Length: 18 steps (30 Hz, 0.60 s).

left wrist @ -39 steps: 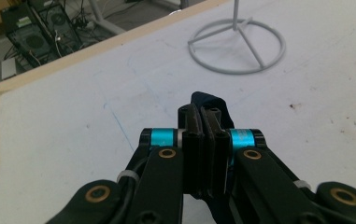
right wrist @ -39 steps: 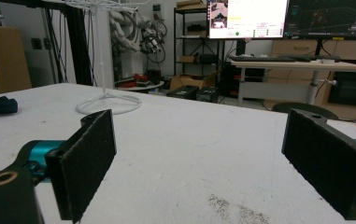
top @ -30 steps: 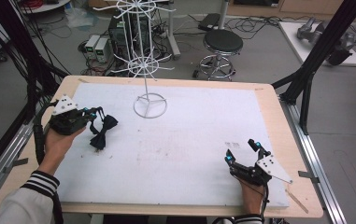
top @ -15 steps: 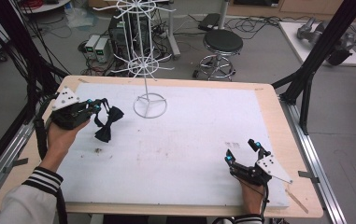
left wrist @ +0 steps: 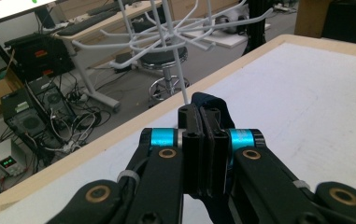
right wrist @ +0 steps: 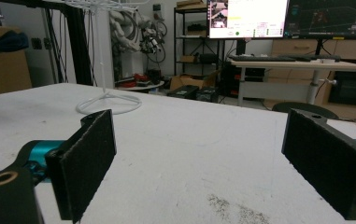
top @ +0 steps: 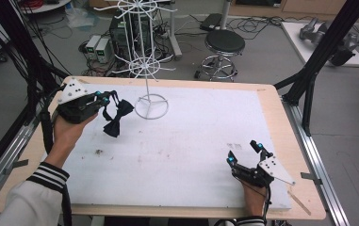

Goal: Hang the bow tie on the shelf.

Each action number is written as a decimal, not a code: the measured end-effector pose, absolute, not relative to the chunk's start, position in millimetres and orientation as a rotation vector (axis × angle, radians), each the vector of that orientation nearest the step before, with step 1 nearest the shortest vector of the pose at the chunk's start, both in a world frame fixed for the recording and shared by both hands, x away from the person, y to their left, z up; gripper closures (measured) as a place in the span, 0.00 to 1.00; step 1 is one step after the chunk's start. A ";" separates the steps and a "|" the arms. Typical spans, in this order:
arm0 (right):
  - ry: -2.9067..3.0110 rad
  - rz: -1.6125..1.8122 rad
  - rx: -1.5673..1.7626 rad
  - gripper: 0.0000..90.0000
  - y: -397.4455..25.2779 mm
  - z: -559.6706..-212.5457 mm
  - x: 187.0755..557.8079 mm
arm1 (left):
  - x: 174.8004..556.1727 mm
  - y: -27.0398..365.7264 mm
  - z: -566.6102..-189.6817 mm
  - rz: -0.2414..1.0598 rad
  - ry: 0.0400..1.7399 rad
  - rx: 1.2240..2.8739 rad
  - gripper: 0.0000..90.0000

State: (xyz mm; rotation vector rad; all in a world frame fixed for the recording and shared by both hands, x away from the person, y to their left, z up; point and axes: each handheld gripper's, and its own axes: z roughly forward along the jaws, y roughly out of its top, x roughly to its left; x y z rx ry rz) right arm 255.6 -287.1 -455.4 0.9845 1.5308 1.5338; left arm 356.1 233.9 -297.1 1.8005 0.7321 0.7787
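White table [top: 191, 155]: left claw [top: 107, 98] clamps bow tie [top: 116, 120], mostly hidden behind jaws; right claw [top: 244, 153] gapes.

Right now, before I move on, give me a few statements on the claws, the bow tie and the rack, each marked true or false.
1. The left claw is shut on the bow tie. True.
2. The right claw holds a second bow tie. False: it is open with nothing between its pads, low over the table.
3. The bow tie hangs on a rack hook. False: it dangles from the left claw, left of the rack base.
4. The rack stands on the far part of the table. True.
5. The bow tie is black. True.
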 end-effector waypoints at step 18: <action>1.533 1.536 0.989 0.10 -287.1 -455.3 255.8 | 361.6 203.3 -272.3 0.793 0.642 1.835 0.97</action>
